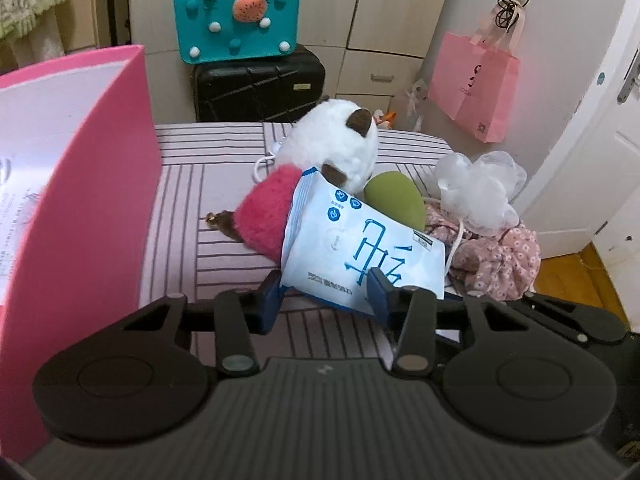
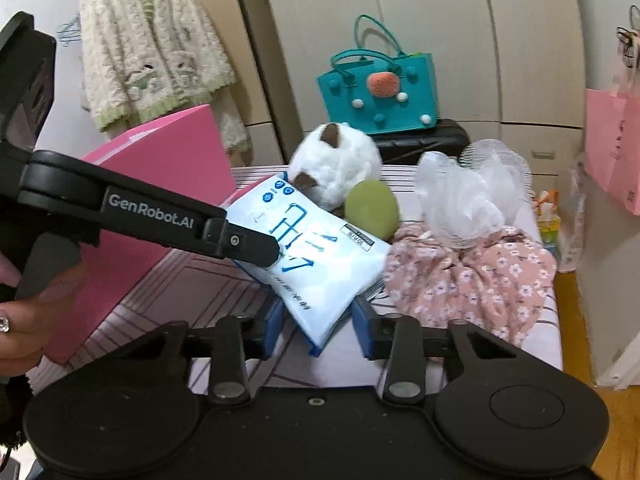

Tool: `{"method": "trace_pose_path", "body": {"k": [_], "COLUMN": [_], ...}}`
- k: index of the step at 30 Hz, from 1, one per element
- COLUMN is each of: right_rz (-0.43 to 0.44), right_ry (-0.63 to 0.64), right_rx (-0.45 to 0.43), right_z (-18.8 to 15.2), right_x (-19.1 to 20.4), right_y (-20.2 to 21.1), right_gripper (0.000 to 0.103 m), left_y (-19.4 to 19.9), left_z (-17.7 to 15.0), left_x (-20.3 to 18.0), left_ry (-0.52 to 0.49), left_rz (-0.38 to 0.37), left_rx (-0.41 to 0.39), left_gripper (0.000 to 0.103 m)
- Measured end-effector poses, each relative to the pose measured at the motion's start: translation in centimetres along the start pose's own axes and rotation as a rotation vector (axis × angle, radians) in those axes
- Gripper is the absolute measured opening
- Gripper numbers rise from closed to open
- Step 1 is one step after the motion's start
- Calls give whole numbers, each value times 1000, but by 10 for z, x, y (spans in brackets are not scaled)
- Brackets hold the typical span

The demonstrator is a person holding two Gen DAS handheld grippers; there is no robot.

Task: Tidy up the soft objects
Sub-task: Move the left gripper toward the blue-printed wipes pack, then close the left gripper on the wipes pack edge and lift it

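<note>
Packet (image 1: 360,240) (white-blue) between both grippers' pads

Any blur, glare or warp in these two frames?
Left wrist: sharp, the door bows from fisheye, the pack's print slightly washed out. Right wrist: softer, the wardrobe bends, dark vignette in the corners.

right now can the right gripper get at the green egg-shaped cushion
Probably not directly: the right gripper is shut on the white-and-blue pack, which lies between it and the green egg-shaped cushion.
</note>
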State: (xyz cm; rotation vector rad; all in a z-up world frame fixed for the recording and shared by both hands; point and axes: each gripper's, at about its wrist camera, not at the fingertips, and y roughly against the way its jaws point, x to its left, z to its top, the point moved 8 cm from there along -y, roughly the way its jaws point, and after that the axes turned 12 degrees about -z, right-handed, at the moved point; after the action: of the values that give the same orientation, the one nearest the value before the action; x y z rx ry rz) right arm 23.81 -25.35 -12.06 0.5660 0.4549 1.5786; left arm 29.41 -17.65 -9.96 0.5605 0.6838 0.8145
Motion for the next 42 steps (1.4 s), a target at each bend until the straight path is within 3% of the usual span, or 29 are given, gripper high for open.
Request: {"method": "trace_pose_path", "body": {"k": [13,24,39,42], "right_rz": [45,61,91,96], "right_ry": [37,118,211,237], "right_rx": [12,54,139,116], "right_z": [-9,-24,-54,-53], "right_x": [19,36,70,82], "right_y": [22,63,111,127], "right_gripper": [37,37,37,37], "left_y": [35,73,120,139], "left_z": [-20,-49,-98,-106], "left_x": [-15,-28,-20,-18], "left_ry": [-97,-133,-87,-83], "left_rz": [52,-29,-145,-174], "left_rx": [5,72,169,162], "left_gripper": [41,42,42,42]}}
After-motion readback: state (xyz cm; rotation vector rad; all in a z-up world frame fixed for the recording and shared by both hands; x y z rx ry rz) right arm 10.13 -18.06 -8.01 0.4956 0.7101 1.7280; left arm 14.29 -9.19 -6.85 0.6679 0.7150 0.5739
